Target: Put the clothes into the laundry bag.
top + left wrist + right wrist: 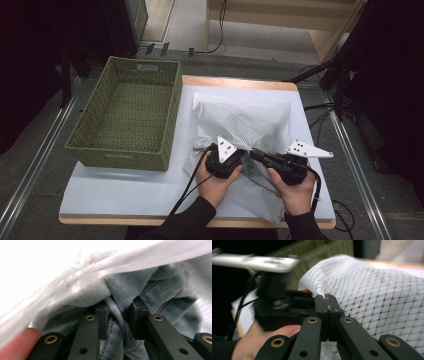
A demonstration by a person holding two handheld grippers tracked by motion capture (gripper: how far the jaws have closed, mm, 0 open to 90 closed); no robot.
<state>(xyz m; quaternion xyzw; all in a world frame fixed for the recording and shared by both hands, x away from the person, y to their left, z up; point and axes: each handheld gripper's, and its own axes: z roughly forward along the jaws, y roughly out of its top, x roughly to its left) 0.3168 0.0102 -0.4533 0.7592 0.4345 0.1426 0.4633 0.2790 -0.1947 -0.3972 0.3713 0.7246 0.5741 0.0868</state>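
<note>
Nearest to me in the high view are the two hands at the table's near edge. My left gripper [223, 161] and my right gripper [287, 166] sit close together at the near end of the white mesh bag [250, 122].

The bag lies on the white sheet [115, 187], with its long axis running from 6 to 12 o'clock, away from me. Its mouth seems to be at the near end, where both grippers are working.

In the left gripper view the jaws are clenched on a fold of denim garment [125, 290], and a blurred edge of the bag crosses above them. In the right gripper view the jaws are pressed together on a thin edge of the mesh bag, lifting it into a small peak.

So the garment lies straight ahead of the left jaws, at 12 o'clock, and I judge it is partly inside the bag. The high view does not show the denim clearly; the left gripper view does.

Farther away, at 10 o'clock, the green woven basket [150, 67] stands empty.
</note>
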